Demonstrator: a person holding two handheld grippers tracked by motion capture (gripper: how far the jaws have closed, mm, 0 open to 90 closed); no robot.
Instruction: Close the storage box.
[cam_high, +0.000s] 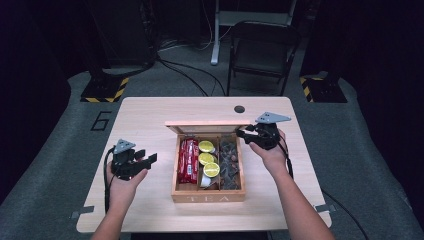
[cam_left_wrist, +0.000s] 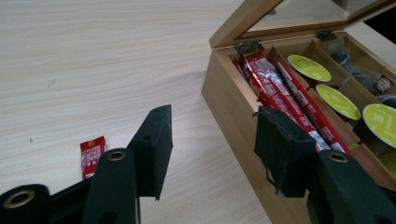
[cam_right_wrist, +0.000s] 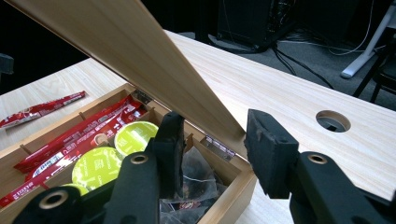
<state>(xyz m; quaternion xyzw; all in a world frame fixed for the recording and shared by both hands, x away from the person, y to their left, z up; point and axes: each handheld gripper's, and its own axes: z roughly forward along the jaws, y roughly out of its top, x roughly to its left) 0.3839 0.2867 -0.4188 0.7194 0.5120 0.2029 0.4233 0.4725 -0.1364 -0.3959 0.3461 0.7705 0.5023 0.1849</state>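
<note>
A wooden tea box (cam_high: 207, 197) stands mid-table with its lid (cam_high: 207, 125) raised. It holds red sachets (cam_high: 188, 161) at the left, green-topped capsules (cam_high: 206, 159) in the middle and dark packets (cam_high: 230, 160) at the right. My right gripper (cam_high: 243, 133) is at the lid's right end. In the right gripper view the lid (cam_right_wrist: 116, 42) runs down between the jaws of the gripper (cam_right_wrist: 212, 140) and fills the gap. My left gripper (cam_high: 145, 156) hovers left of the box, open and empty (cam_left_wrist: 212, 140). A loose red sachet (cam_left_wrist: 92, 156) lies on the table below it.
The table (cam_high: 150, 115) has a round cable hole (cam_high: 239, 109) behind the box. A folding chair (cam_high: 262, 50) and cables stand on the floor beyond the far edge. Bare tabletop lies left of the box (cam_left_wrist: 233, 107).
</note>
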